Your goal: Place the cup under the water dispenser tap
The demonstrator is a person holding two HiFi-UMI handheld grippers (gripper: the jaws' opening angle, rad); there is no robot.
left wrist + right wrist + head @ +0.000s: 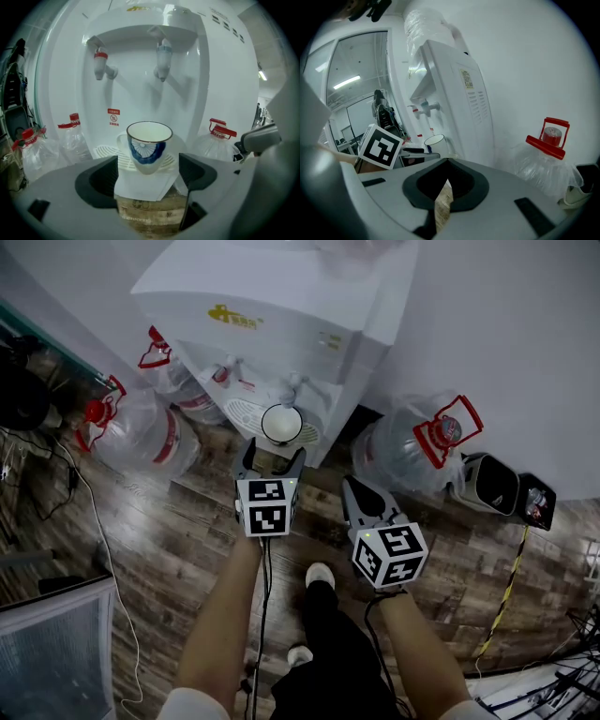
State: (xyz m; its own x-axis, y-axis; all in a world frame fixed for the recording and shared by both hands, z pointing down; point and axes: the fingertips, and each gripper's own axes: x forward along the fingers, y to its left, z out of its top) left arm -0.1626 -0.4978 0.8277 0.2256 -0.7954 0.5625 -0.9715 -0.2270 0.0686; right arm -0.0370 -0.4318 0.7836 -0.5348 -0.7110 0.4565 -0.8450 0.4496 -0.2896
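Observation:
A white cup (281, 424) with a blue pattern stands upright on the drip tray (108, 152) of the white water dispenser (281, 306). In the left gripper view the cup (149, 145) sits roughly below the blue tap (162, 61); the red tap (100, 63) is to its left. My left gripper (272, 456) is open just behind the cup, its jaws (149, 174) apart on either side, not touching it. My right gripper (356, 488) hangs to the right of the dispenser, shut on nothing (446, 176). From the right gripper view the cup (434, 140) shows at the left.
Large clear water bottles with red caps lie left of the dispenser (141, 432) and right of it (417, 446). A black-and-white device (487, 484) sits by the wall at the right. Cables run over the wooden floor (159, 521). The person's shoe (319, 573) is below the grippers.

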